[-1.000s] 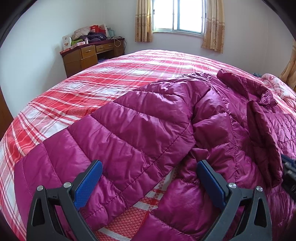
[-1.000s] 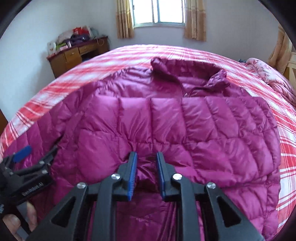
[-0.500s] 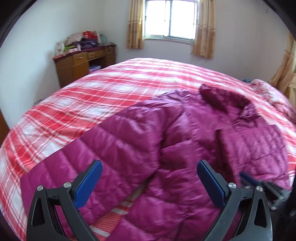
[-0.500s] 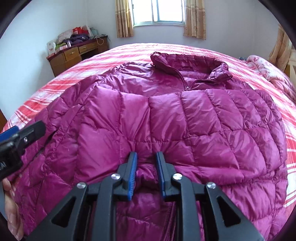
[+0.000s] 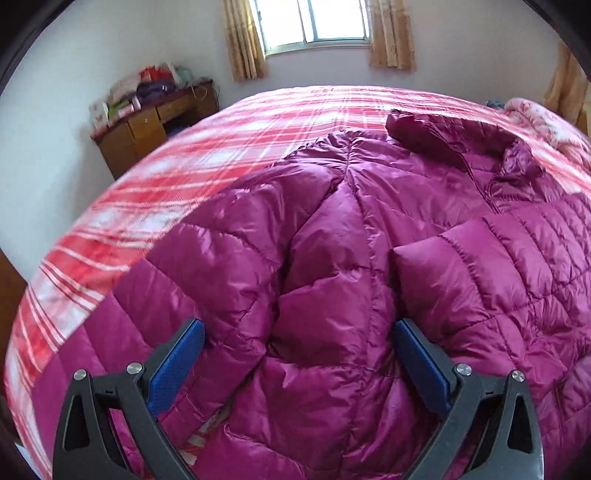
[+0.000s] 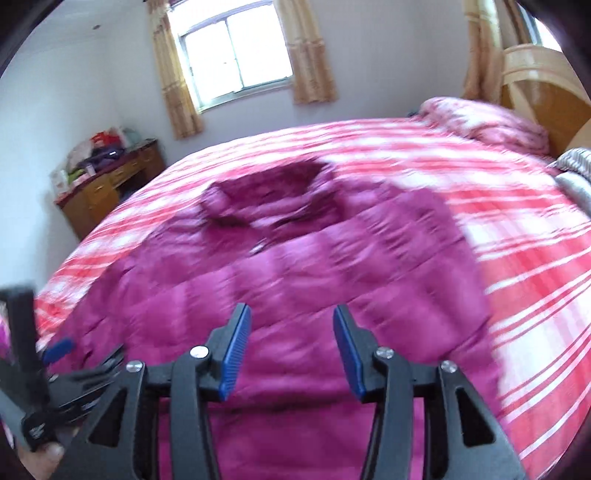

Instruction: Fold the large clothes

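Across the red-and-white plaid bedspread [image 5: 258,147] a magenta quilted down jacket [image 5: 332,258] lies spread out, filling the middle and the 3 o'clock side of the left wrist view, its collar [image 5: 454,140] up toward 1 o'clock. One quilted panel [image 5: 498,266] is folded over the body at 3 o'clock. The left gripper [image 5: 299,354] sits low at 6 o'clock with its blue-padded fingers [image 5: 177,365] spread wide; puffy fabric bulges between them, but nothing is clamped.

From the right wrist view, which is motion-blurred, the jacket [image 6: 295,277] lies at centre on the bedspread [image 6: 517,258], collar [image 6: 273,192] toward 12 o'clock. The right gripper [image 6: 291,350] stands at 6 o'clock, its fingers [image 6: 236,350] parted to a moderate gap and holding nothing, with the jacket seen behind them. At 8 o'clock the left gripper [image 6: 55,376] shows as a dark frame with a blue tip.

A wooden desk [image 5: 147,129] piled with clutter stands at 10 o'clock by the wall, a curtained window [image 5: 317,22] at 12 o'clock, and a pink floral quilt [image 6: 487,122] at 2 o'clock in the right view.
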`<action>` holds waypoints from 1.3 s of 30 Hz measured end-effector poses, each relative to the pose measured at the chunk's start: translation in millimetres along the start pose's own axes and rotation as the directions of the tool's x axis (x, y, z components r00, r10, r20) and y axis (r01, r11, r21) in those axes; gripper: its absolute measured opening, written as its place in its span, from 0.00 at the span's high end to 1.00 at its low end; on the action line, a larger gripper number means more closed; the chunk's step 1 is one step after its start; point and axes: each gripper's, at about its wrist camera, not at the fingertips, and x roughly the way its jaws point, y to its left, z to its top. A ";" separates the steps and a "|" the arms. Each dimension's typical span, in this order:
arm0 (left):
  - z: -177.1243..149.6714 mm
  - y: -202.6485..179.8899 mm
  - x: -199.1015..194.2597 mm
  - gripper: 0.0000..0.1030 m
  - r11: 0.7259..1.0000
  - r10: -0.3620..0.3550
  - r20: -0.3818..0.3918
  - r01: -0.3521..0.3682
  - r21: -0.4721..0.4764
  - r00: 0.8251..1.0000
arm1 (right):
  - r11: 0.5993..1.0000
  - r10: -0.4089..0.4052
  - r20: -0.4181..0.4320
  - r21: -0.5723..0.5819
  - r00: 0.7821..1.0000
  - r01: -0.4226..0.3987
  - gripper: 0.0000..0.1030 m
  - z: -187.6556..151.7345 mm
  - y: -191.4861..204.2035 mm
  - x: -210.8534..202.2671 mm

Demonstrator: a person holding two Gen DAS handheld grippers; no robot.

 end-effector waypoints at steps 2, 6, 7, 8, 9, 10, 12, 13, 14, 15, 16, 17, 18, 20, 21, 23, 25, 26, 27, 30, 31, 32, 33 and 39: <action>0.6 1.6 3.7 0.01 1.000 -0.017 -0.011 0.017 -0.009 1.000 | 0.998 -0.056 -0.021 0.036 0.998 0.057 0.52 12.4 -26.8 14.6; 1.6 4.0 16.4 0.01 0.998 -0.056 -0.059 0.054 -0.035 0.997 | 0.990 -0.048 -0.093 0.130 0.995 0.060 0.52 24.2 -74.8 50.3; 1.6 4.5 18.2 0.01 0.998 -0.059 -0.065 0.056 -0.040 0.996 | 0.987 -0.024 -0.118 0.156 0.993 0.042 0.52 23.3 -84.4 54.8; 2.0 1.8 20.3 0.01 0.998 -0.055 -0.068 0.052 -0.037 0.996 | 0.980 0.015 -0.151 0.198 0.988 0.015 0.52 20.8 -93.3 64.4; 1.8 0.6 20.2 0.01 0.999 -0.045 -0.066 0.043 -0.031 0.997 | 0.976 0.034 -0.153 0.219 0.988 0.001 0.52 19.6 -97.7 68.3; 1.4 -3.1 18.5 0.01 0.999 -0.032 -0.063 0.030 -0.021 0.998 | 0.974 0.041 -0.151 0.225 0.988 -0.006 0.52 17.8 -98.4 68.1; -0.5 -10.0 15.3 0.01 1.000 0.002 -0.048 -0.002 0.005 0.999 | 0.977 0.036 -0.164 0.215 0.986 0.000 0.52 19.4 -97.4 70.7; -0.9 -12.2 14.3 0.01 1.000 0.015 -0.040 -0.015 0.014 0.999 | 0.978 0.034 -0.168 0.211 0.985 0.003 0.52 19.6 -97.2 71.3; -1.5 -13.7 13.3 0.01 0.999 0.026 -0.032 -0.025 0.021 0.999 | 0.979 0.031 -0.171 0.206 0.985 0.004 0.52 20.8 -97.2 71.4; -1.9 -14.2 12.8 0.01 0.999 0.031 -0.027 -0.030 0.025 0.999 | 0.980 0.028 -0.171 0.200 0.985 0.007 0.52 21.9 -96.4 70.4; -1.7 -13.0 12.9 0.01 0.999 0.031 -0.026 -0.030 0.024 0.999 | 0.982 0.015 -0.170 0.186 0.985 0.017 0.52 23.7 -94.3 67.3; -1.6 -11.8 13.2 0.01 0.999 0.028 -0.026 -0.028 0.022 0.999 | 0.985 -0.010 -0.170 0.168 0.985 0.039 0.53 24.2 -90.6 64.2; -1.6 -10.9 13.4 0.01 0.999 0.026 -0.027 -0.026 0.020 0.999 | 0.987 -0.038 -0.164 0.149 0.986 0.063 0.53 22.8 -86.6 55.6; -1.7 -10.6 13.4 0.01 0.999 0.026 -0.025 -0.026 0.019 0.999 | 0.990 -0.055 -0.145 0.119 0.988 0.072 0.52 20.9 -73.3 37.4; -1.6 -10.6 13.4 0.01 0.999 0.028 -0.025 -0.028 0.021 0.999 | 0.993 -0.055 -0.139 0.098 0.989 0.069 0.52 19.9 -64.4 30.2; -1.3 -10.5 13.0 0.01 0.999 0.034 -0.021 -0.034 0.025 0.999 | 0.998 -0.037 -0.114 0.044 0.993 0.042 0.50 19.0 -41.9 15.0; -1.2 -11.4 12.8 0.01 0.999 0.038 -0.019 -0.037 0.028 0.999 | 1.000 -0.004 -0.098 -0.017 0.995 0.002 0.41 13.1 -12.6 4.3; -1.1 -11.4 12.8 0.01 0.999 0.036 -0.020 -0.036 0.026 0.999 | 0.999 0.002 -0.099 -0.039 0.995 -0.006 0.39 9.1 -3.0 3.2; -1.1 -10.9 13.0 0.01 0.999 0.033 -0.020 -0.033 0.024 0.999 | 0.997 0.015 -0.106 -0.074 0.994 -0.023 0.39 2.8 11.1 4.9; -2.2 -10.3 12.8 0.01 1.000 0.024 -0.023 -0.023 0.016 0.999 | 0.991 0.004 -0.143 -0.133 0.990 -0.023 0.39 -16.5 32.1 16.6; -1.9 -9.8 13.1 0.01 1.000 0.021 -0.024 -0.020 0.014 0.999 | 0.991 0.007 -0.158 -0.131 0.987 -0.028 0.39 -21.7 33.6 21.5; -2.4 -9.5 13.0 0.01 1.000 0.019 -0.025 -0.019 0.013 1.000 | 0.992 0.005 -0.177 -0.126 0.984 -0.028 0.39 -28.2 34.2 27.0; -2.2 -9.6 13.1 0.01 1.000 0.017 -0.025 -0.017 0.012 1.000 | 0.992 -0.007 -0.183 -0.129 0.983 -0.017 0.39 -34.2 34.8 30.8; -2.2 -8.8 13.8 0.01 1.000 0.010 -0.031 -0.010 0.008 0.999 | 0.993 -0.009 -0.193 -0.118 0.981 -0.014 0.38 -42.8 29.6 40.0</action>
